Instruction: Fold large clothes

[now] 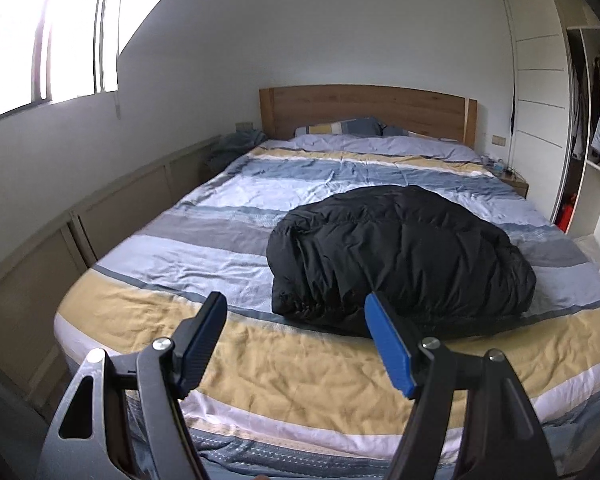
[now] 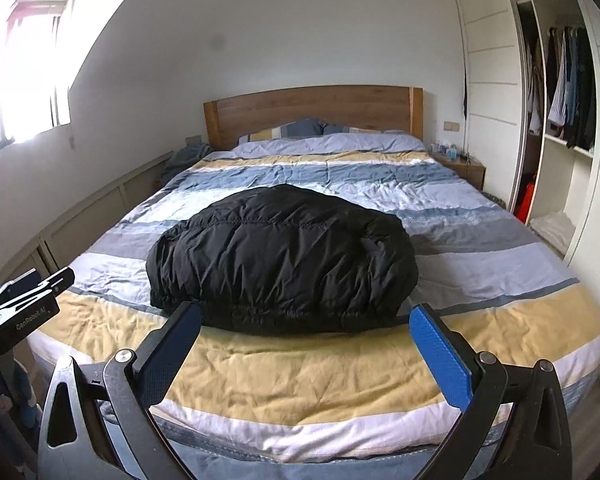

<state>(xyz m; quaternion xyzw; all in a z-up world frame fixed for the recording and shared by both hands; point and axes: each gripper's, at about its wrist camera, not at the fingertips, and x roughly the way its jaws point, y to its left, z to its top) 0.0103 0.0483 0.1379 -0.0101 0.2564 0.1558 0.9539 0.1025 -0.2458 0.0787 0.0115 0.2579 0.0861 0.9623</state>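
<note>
A black puffy jacket (image 1: 400, 256) lies folded into a rounded bundle on the striped bed (image 1: 148, 320), near its foot. My left gripper (image 1: 294, 308) hangs above the foot of the bed, short of the bundle's near left edge, open with nothing between its blue pads. In the right wrist view the same jacket (image 2: 284, 264) sits straight ahead. My right gripper (image 2: 306, 318) is open wide just in front of the bundle's near edge and holds nothing. The left gripper's body (image 2: 24, 300) shows at that view's left edge.
A wooden headboard (image 1: 368, 110) and pillows (image 1: 340, 126) stand at the bed's far end. A low panelled ledge (image 1: 112, 208) runs along the left wall under a window (image 1: 48, 40). On the right are a bedside table (image 2: 466, 168) and an open wardrobe (image 2: 560, 92) with hanging clothes.
</note>
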